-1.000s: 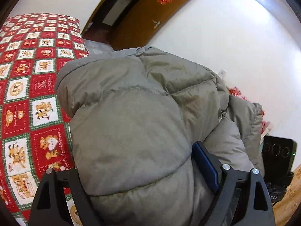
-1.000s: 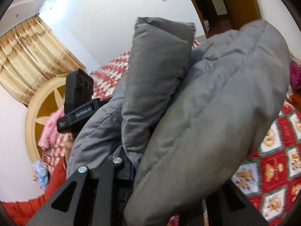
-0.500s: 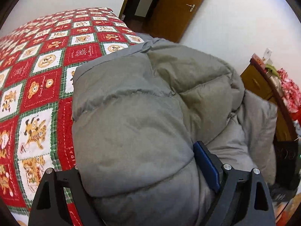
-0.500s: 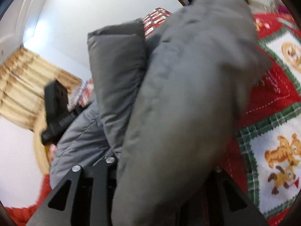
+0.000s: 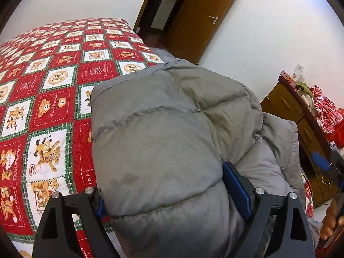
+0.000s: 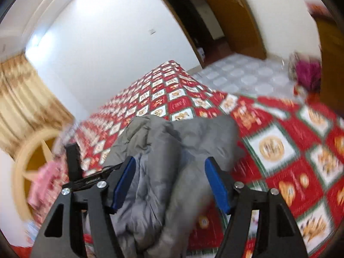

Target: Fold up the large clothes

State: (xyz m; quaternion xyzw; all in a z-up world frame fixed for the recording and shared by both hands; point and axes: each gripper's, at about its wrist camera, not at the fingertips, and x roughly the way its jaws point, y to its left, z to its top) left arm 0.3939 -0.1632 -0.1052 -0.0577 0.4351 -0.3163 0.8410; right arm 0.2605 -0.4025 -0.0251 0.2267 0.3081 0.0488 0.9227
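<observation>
A bulky grey puffer jacket [image 5: 163,142] lies bunched on the red patterned bedspread [image 5: 53,81]. My left gripper [image 5: 172,195] is shut on a thick folded part of the jacket, which bulges between its blue pads. In the right wrist view the jacket [image 6: 172,150] lies between and beyond the fingers of my right gripper [image 6: 169,182], whose blue pads stand wide apart, open. The left gripper's black body [image 6: 75,167] shows at the jacket's left side. The right wrist view is motion-blurred.
The bed fills most of both views. A wooden door [image 5: 200,15] and dark doorway stand beyond the bed. A wooden dresser [image 5: 301,116] with clutter stands to the right. Curtains [image 6: 23,99] and a round headboard [image 6: 32,157] are at the left.
My right gripper has opened and let go of the jacket, which has dropped onto the bed. My left gripper has kept its hold and lowered the jacket toward the bedspread.
</observation>
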